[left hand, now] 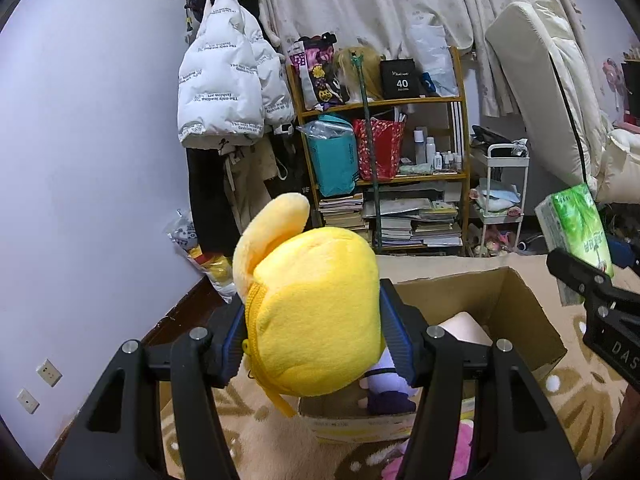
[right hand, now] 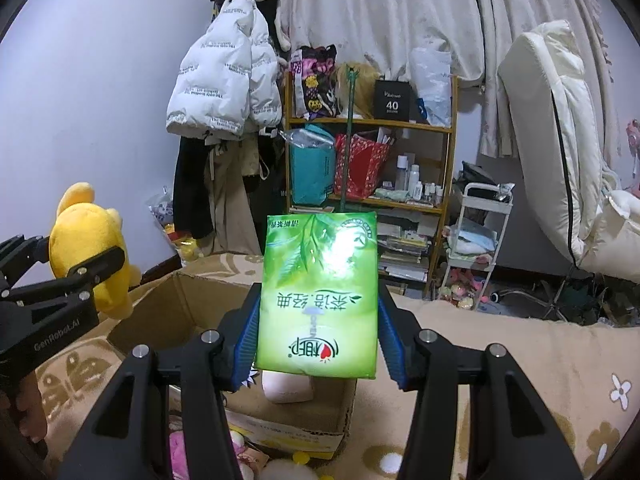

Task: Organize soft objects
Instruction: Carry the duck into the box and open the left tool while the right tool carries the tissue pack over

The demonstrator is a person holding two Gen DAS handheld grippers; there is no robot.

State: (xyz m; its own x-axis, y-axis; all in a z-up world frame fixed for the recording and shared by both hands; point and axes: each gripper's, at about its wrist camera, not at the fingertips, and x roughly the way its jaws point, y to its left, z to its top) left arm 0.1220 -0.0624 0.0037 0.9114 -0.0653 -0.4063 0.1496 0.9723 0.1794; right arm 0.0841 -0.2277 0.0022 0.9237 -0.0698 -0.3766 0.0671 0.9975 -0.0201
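Left wrist view shows my left gripper (left hand: 312,336) clamped on the yellow plush (left hand: 316,312), pads pressed into its sides, holding it in the air above the near edge of the cardboard box (left hand: 516,300). Right wrist view has my right gripper (right hand: 318,332) clamped on the green tissue pack (right hand: 320,296), also in the air, over the same box. The box sits open on the patterned bedding (right hand: 520,360), with a pale pink item (right hand: 288,390) and a purple-and-white toy (left hand: 388,388) already inside, and more plush lying loose just in front of it. I judge both loads are being carried to the box for dropping. My worry is the two grippers crowding each other: each shows at the edge of the other's view, and bringing both down together could knock one against the other or catch a box flap. The plush is squashy and gripped only across its head, so it may sag or twist out if I swing it. The tissue pack's wrapper looks slick and is pinched low, so it could slide or tip. A release too near the rim might leave either item hung on the edge or spilled onto the bedding.
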